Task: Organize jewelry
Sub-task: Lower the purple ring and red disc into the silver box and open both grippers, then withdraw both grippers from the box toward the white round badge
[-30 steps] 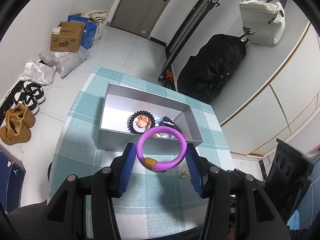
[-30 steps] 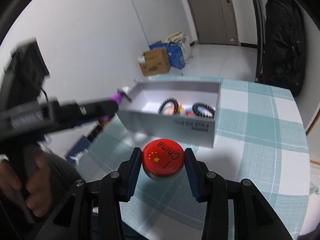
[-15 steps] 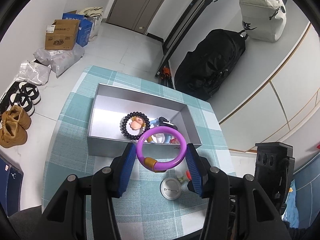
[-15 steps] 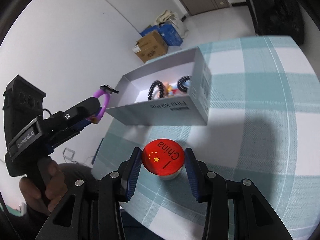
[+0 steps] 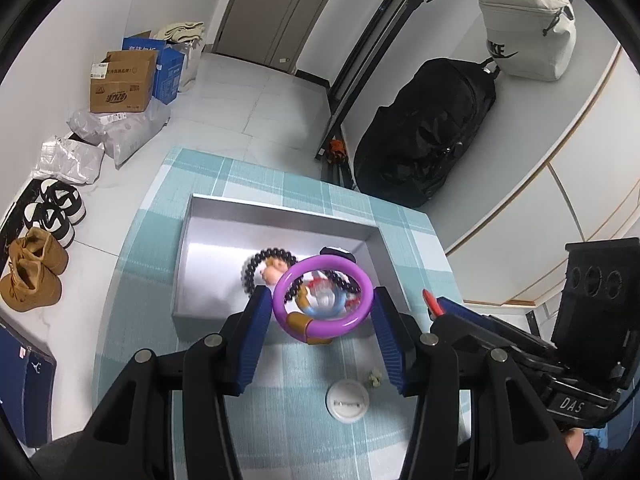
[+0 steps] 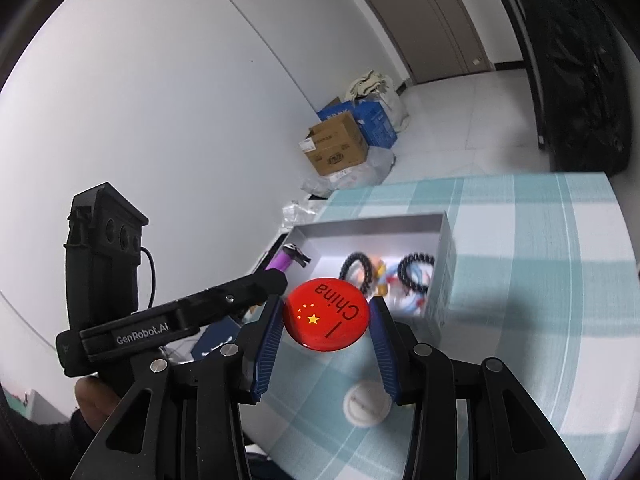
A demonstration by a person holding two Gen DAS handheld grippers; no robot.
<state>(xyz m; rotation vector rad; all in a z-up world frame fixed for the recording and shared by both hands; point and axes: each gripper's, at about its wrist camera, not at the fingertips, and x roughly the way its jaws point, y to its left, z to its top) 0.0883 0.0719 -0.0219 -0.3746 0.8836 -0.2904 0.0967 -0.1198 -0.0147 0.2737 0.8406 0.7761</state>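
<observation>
Both sets of tongs are loaded and poised at the near edge of the shallow grey cardboard box that sits on the teal-and-white checked counter. The left tongs are clamped on a glossy purple bangle with a tan band, their blue pads pressing its left and right rims so that it hangs above the box's near wall. The right tongs are clamped on a round red button badge printed with yellow stars and the word China, held over the counter just short of the box's near right corner. Inside the box lie a black beaded bracelet with a small cartoon charm, and to its right a second dark beaded bracelet tangled with pale blue and red pieces. Outside it, on the counter near the tongs, rest a white round badge lying face down and a tiny pale trinket beside it. The step in hand looks like delivery: carrying each piece over the wall for dropping. Next, the left tongs probably need to travel a little farther, over bare box floor on the left, before parting; the badge should follow, clear of the bangle.
</observation>
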